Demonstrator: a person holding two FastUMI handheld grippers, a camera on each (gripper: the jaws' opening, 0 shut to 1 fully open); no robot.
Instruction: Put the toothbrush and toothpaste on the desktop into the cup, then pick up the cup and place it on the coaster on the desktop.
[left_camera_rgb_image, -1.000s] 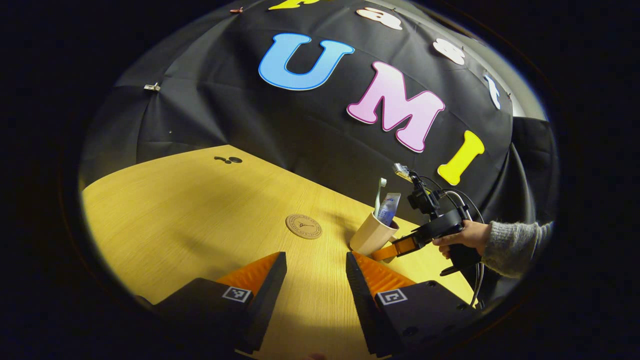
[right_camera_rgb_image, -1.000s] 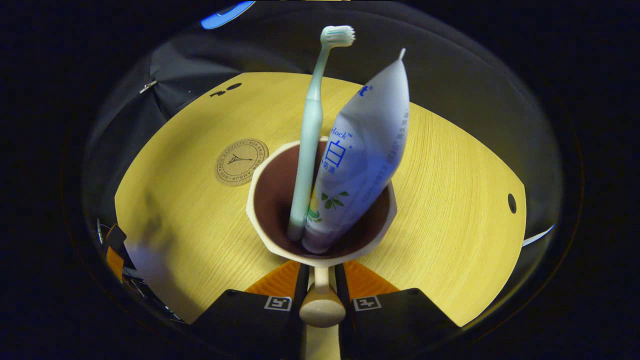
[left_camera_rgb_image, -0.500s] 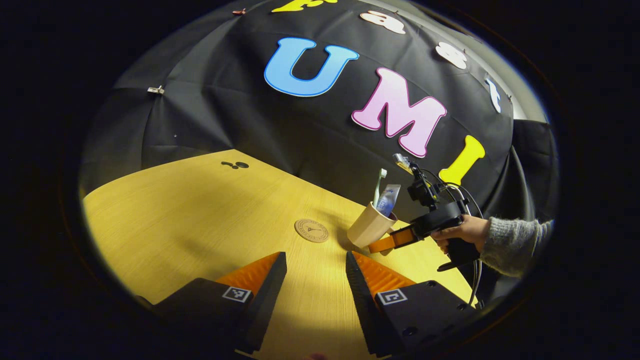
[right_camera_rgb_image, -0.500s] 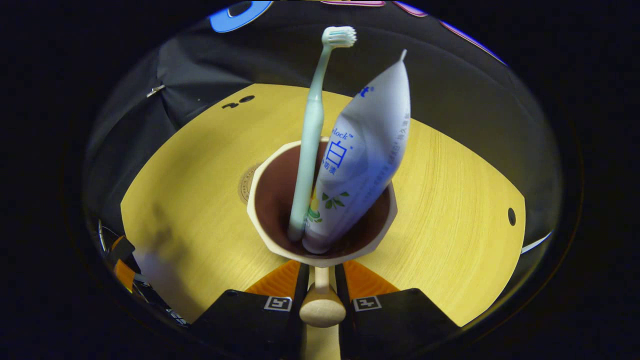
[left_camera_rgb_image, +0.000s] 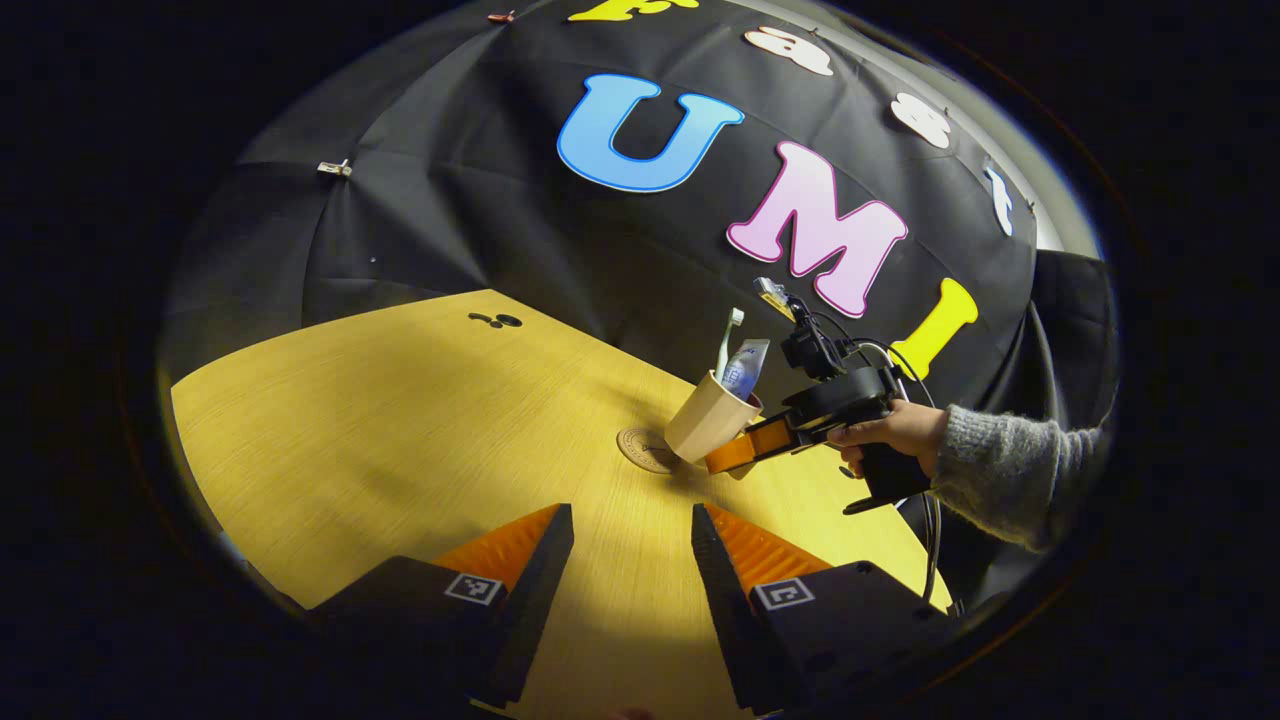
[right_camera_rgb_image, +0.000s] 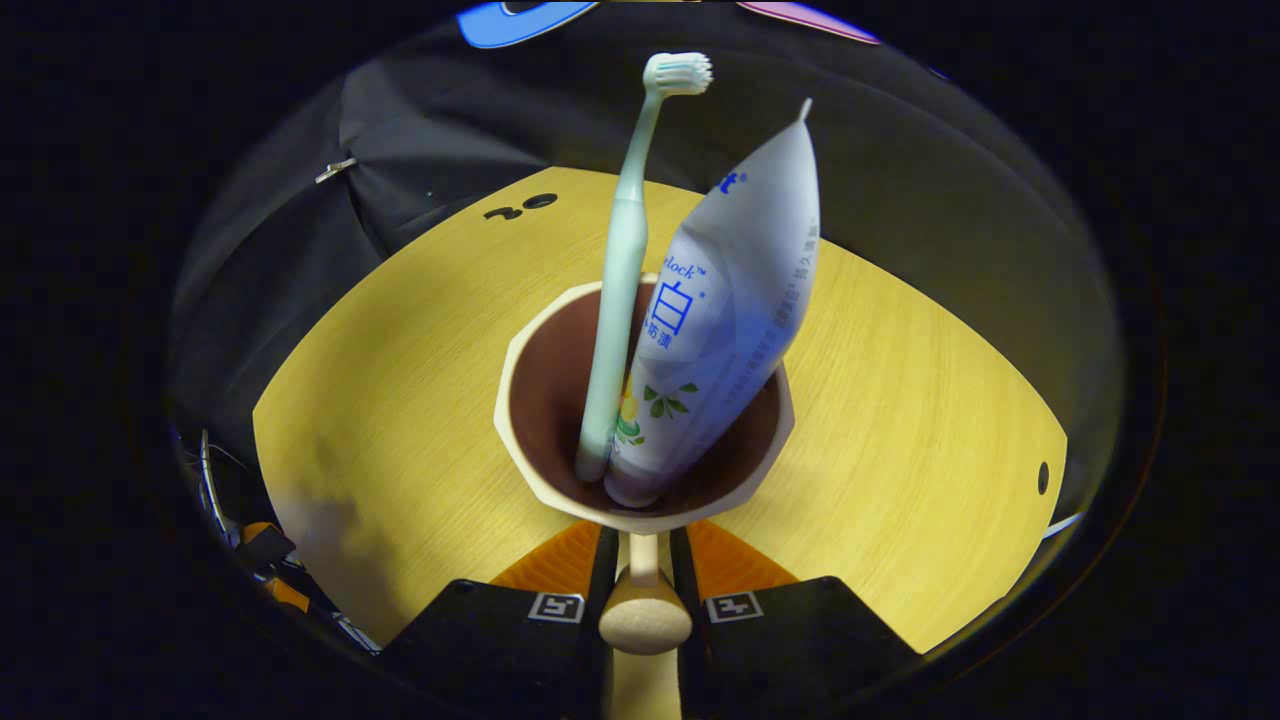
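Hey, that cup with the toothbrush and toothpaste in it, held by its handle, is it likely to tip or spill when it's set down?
The cup hangs tilted, so it could land edge-first and rock. The toothbrush and toothpaste stick far above the rim, probably making it top-heavy. The right gripper pinches only the handle, so it may swivel.

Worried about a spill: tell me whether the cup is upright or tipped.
Tipped. In the left gripper view the cup leans away from the right claw, with the toothbrush and toothpaste slanting along with it above the coaster.

A yellow wooden desktop (left_camera_rgb_image: 400, 420) carries a round coaster (left_camera_rgb_image: 643, 452).
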